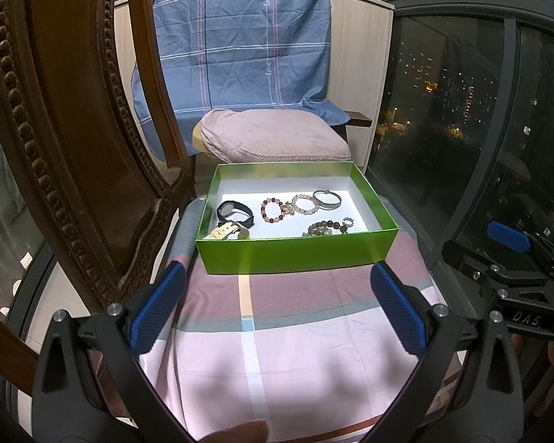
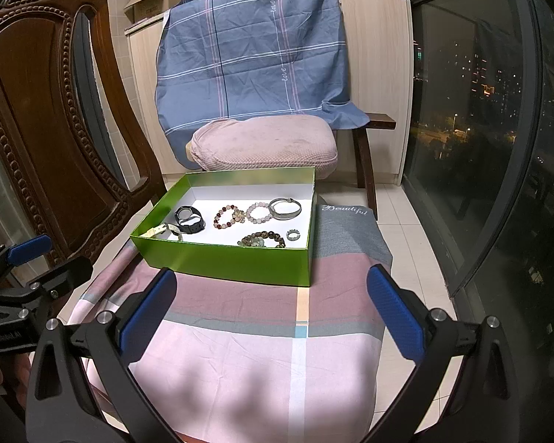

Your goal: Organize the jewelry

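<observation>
On the far half of a checked pink cloth [image 2: 255,336] we see a green box [image 2: 236,262] with a white floor, open at the top. Both grippers hang above the near part of the cloth, short of the box and touching nothing. Our left gripper [image 1: 277,306] has its blue pads [image 1: 158,306] spread wide, with nothing between them; our right gripper [image 2: 273,310] is likewise spread wide and bare. Each gripper also shows at the edge of the other's view, the right one at the right of the left wrist view and the left one at the left of the right wrist view.

Inside the box we count several pieces, all lying flat on the floor. At the near left lies a cream watch [image 2: 168,230], just beside a black watch [image 2: 189,219]. Along the far row, from left to right, lie a red-and-pink bead bracelet [image 2: 226,216], a pale pink bead bracelet [image 2: 260,213] and a silver bangle [image 2: 285,209]. Nearer, toward the right wall, lie a dark green-brown bead bracelet [image 2: 260,240] and a small ring [image 2: 293,236], close but apart.

Beyond the box stands a pink cushion [image 2: 264,142] on a seat, with a blue checked sheet [image 2: 255,59] draped behind it. A carved wooden chair back [image 2: 44,118] rises at the left, and a dark window [image 2: 498,118] fills the right.
</observation>
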Available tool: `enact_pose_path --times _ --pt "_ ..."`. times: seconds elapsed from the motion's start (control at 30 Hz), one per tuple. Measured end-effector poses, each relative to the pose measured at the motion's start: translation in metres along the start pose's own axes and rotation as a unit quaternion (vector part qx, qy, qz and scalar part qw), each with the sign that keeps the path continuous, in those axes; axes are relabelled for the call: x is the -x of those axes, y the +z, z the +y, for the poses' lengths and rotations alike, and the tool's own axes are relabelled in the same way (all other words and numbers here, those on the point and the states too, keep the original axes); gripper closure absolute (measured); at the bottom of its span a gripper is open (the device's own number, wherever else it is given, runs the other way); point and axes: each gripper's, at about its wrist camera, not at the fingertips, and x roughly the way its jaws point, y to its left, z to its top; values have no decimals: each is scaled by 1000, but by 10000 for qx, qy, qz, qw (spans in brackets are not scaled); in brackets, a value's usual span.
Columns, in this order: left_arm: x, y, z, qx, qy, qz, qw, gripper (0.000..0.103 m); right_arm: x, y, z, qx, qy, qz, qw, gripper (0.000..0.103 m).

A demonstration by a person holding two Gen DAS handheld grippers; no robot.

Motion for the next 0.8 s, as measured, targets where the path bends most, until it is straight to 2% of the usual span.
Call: enact_pose_path --times 0.43,0.8 --pt "1 -1 -2 14 42 -60 10000 4 -1 0 0 -2 2 32 10000 3" --pt "-1 0 -2 41 -69 2 10000 4 -1 0 -1 12 8 35 10000 3"
